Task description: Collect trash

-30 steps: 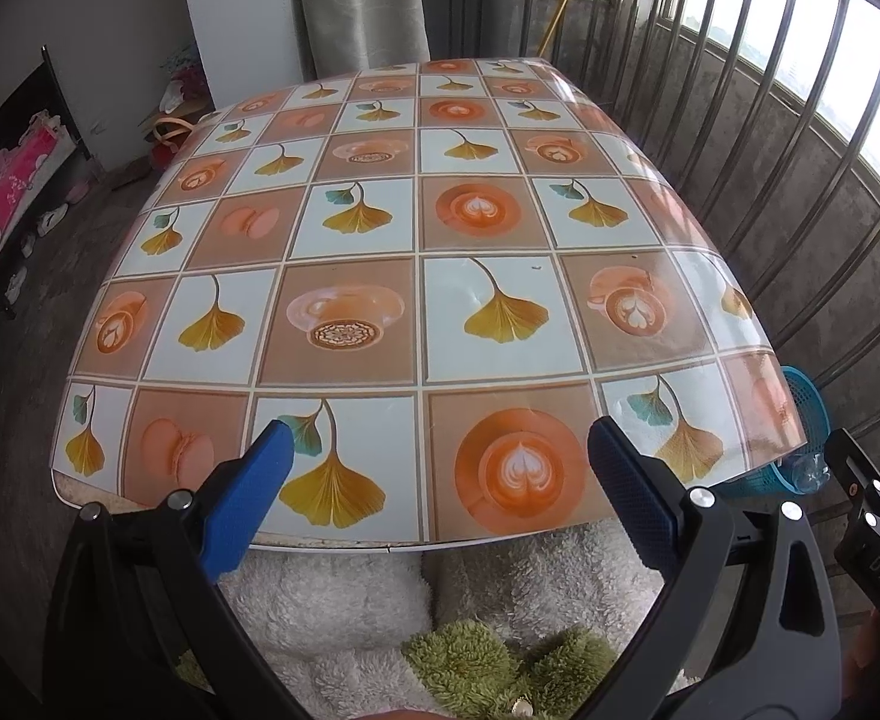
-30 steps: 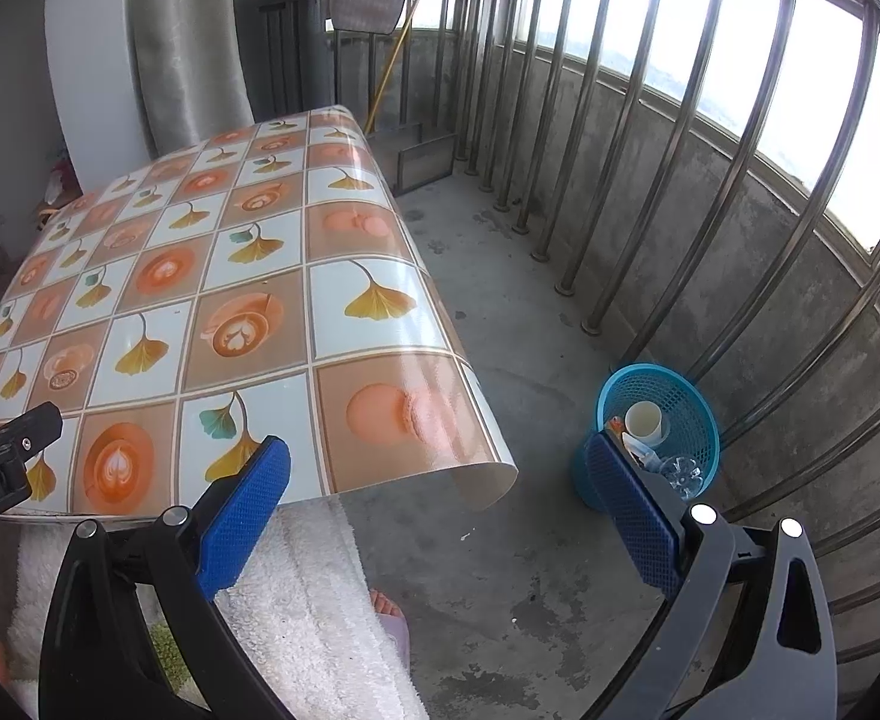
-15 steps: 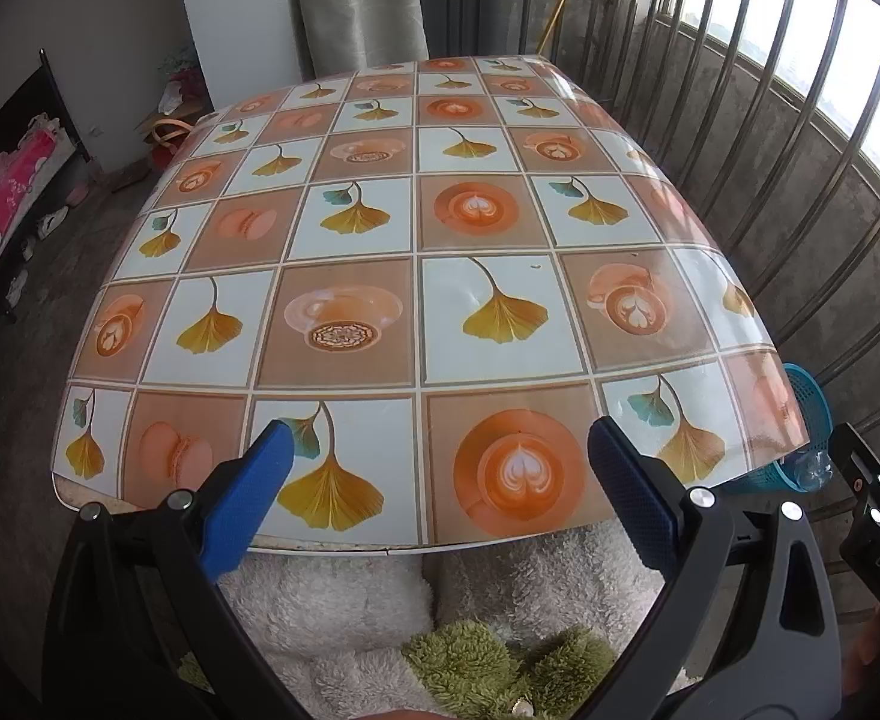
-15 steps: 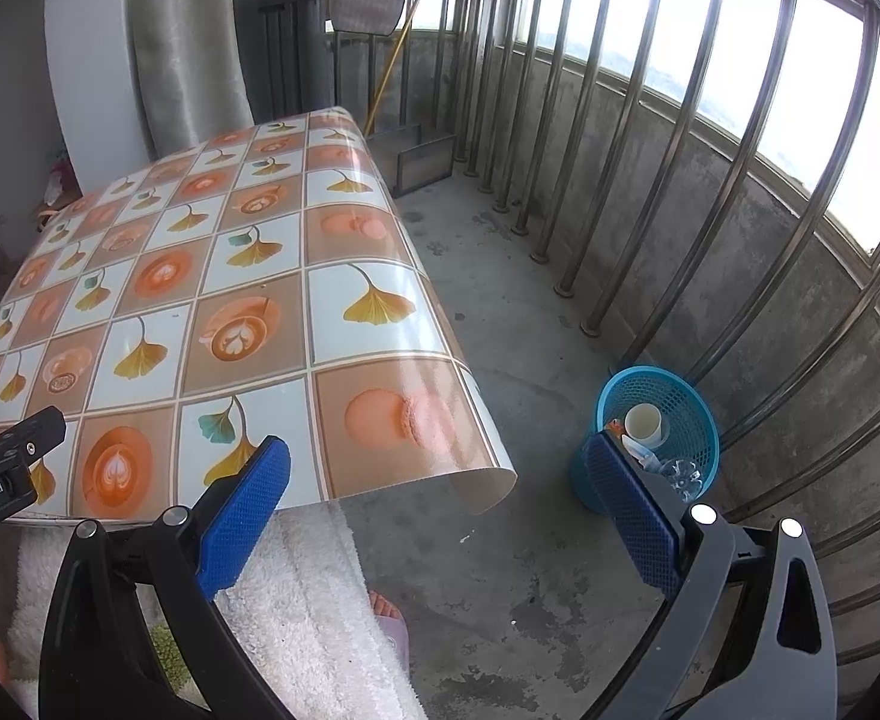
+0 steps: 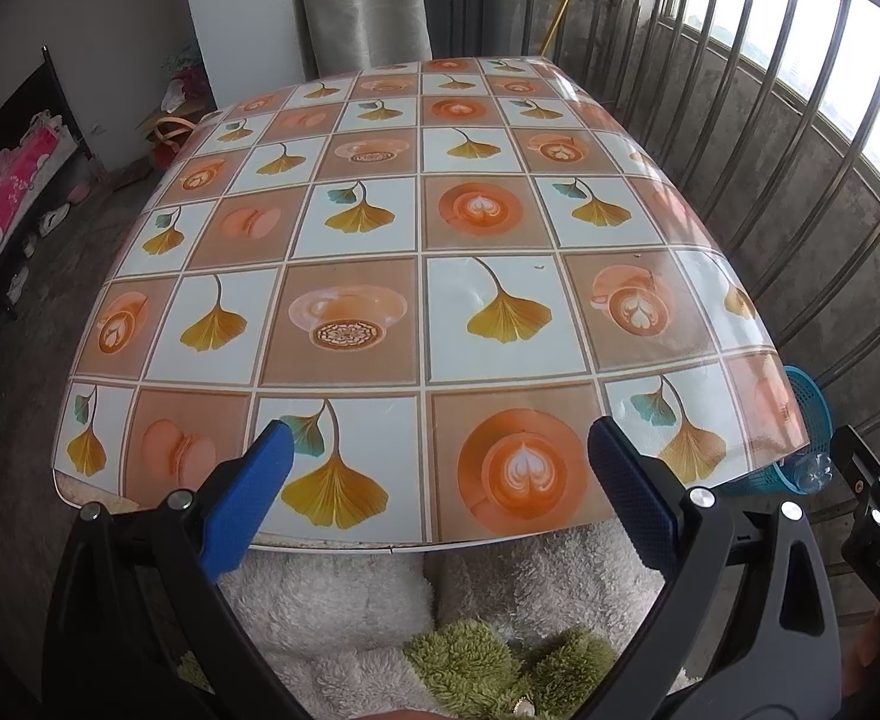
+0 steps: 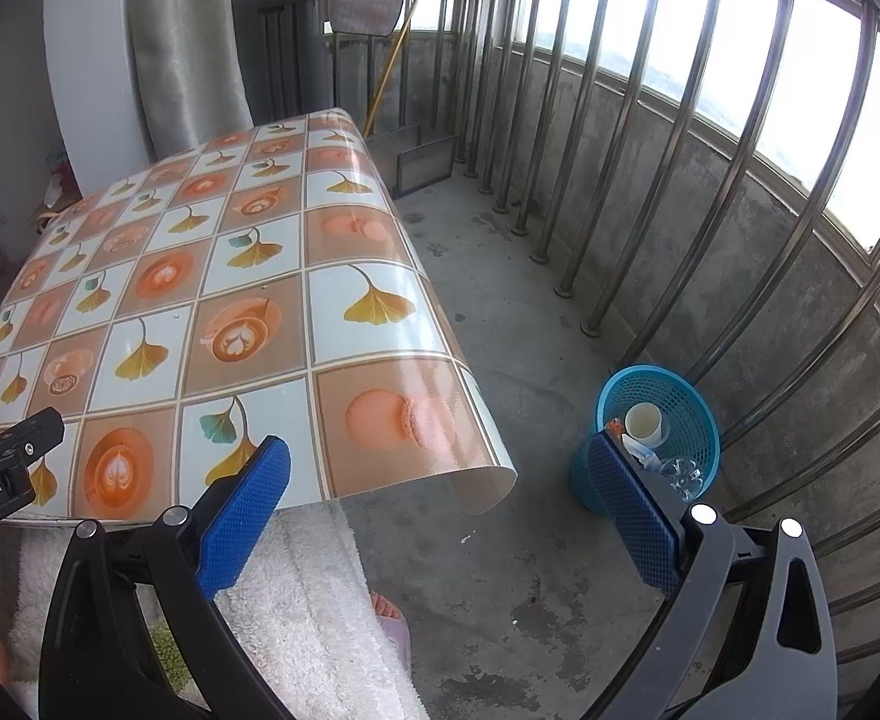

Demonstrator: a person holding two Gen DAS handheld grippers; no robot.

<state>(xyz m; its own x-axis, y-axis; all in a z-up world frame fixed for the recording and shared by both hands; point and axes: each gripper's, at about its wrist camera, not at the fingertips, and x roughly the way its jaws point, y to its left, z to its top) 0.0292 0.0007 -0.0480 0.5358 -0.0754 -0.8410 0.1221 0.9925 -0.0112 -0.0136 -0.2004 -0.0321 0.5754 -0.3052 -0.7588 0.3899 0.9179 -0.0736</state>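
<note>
Now you are holding the left gripper (image 5: 437,483) and right gripper (image 6: 437,501) wide open and empty; check the tablecloth (image 5: 380,276) for scraps, since the blue basket (image 6: 695,420) is holding the cup (image 6: 644,423).

A glossy, smooth plastic sheet printed with leaves and coffee cups covers the worktop (image 5: 428,276), catching glare along its curled right edge. The left tool (image 5: 440,480) has matt black plastic arms and textured blue rubbery pads; the right tool (image 6: 440,498) looks the same. Fluffy white cloth (image 6: 314,588) lies at lower centre. The floor (image 6: 518,312) is rough, stained concrete. The blue basket (image 6: 689,402) is plastic mesh. The railing bars (image 6: 650,108) are shiny metal.
</note>
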